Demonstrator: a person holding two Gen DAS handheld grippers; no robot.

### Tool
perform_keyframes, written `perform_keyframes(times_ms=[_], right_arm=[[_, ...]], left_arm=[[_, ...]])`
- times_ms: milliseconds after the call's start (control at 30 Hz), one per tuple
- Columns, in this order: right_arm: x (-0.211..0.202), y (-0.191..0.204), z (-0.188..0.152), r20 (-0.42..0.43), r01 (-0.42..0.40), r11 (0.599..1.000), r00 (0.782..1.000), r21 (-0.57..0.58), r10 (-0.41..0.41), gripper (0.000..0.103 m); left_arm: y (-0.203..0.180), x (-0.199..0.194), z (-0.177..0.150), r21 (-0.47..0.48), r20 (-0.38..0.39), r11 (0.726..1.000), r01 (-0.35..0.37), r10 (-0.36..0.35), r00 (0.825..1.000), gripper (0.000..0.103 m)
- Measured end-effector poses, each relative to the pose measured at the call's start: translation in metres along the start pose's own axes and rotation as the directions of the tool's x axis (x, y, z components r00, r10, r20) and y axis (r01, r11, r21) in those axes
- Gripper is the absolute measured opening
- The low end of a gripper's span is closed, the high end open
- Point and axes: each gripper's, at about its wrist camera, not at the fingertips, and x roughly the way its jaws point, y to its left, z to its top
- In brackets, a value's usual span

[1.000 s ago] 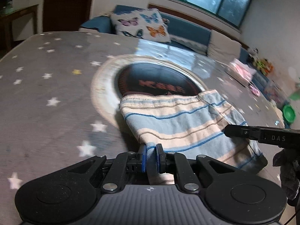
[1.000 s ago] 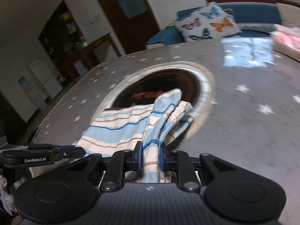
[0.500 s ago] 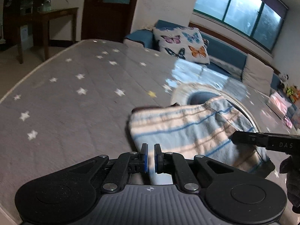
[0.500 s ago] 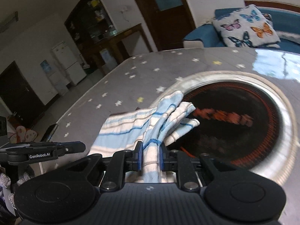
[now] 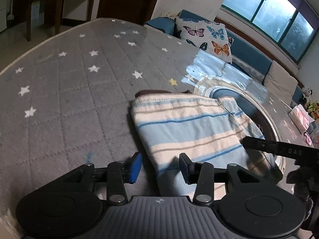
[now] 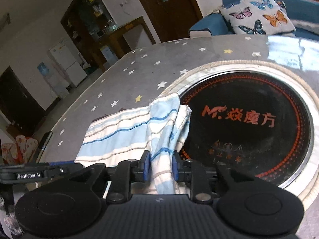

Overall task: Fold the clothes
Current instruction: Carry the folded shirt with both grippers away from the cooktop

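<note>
Lengthwise, striped cloth runs away across the table.

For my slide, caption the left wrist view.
Left gripper opening over the striped cloth's near edge on the star-patterned table cover.

Both grippers' jaws are opening (they pinched before), releasing striped cloth.

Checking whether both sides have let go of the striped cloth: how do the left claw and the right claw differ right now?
The left claw stands wide, both pads clear of the striped cloth; the right claw is narrower, its pads close beside a bunched strip. The left claw sits over a flat corner; the right claw has gathered folds running between its fingers. Both are opening, with cloth between their fingers.
</note>
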Motion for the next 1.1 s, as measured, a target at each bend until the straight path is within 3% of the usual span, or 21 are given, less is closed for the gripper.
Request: perform_keyframes(times_ms=[233, 400, 467, 733, 1100], right_arm=[[0.013, -0.01, -0.001, -0.013, -0.03, 0.999, 0.999, 0.036, 0.031, 0.028], [0.016, -0.012, 0.0, -0.018, -0.048, 0.997, 0.999, 0.052, 0.049, 0.023], [0.015, -0.009, 0.002, -0.019, -0.05, 0.998, 0.999, 0.048, 0.051, 0.02], [0.025, 0.016, 0.02, -0.014, -0.082, 0.997, 0.997, 0.007, 0.082, 0.017], [0.085, 0.056, 0.056, -0.044, -0.156, 0.988, 0.987, -0.012, 0.155, 0.017]], left_arm=[[-0.004, 0.003, -0.001, -0.006, 0.002, 1.0, -0.006, 0.006, 1.0, 0.042], [-0.01, 0.004, -0.001, -0.003, 0.005, 1.0, -0.007, 0.007, 1.0, 0.014], [-0.007, 0.001, 0.001, -0.015, 0.016, 1.0, 0.001, -0.001, 1.0, 0.011], [0.007, -0.012, 0.018, 0.0, 0.082, 0.999, -0.054, 0.054, 0.995, 0.01], [0.051, -0.007, 0.053, -0.036, 0.109, 0.984, -0.177, 0.18, 0.978, 0.01]])
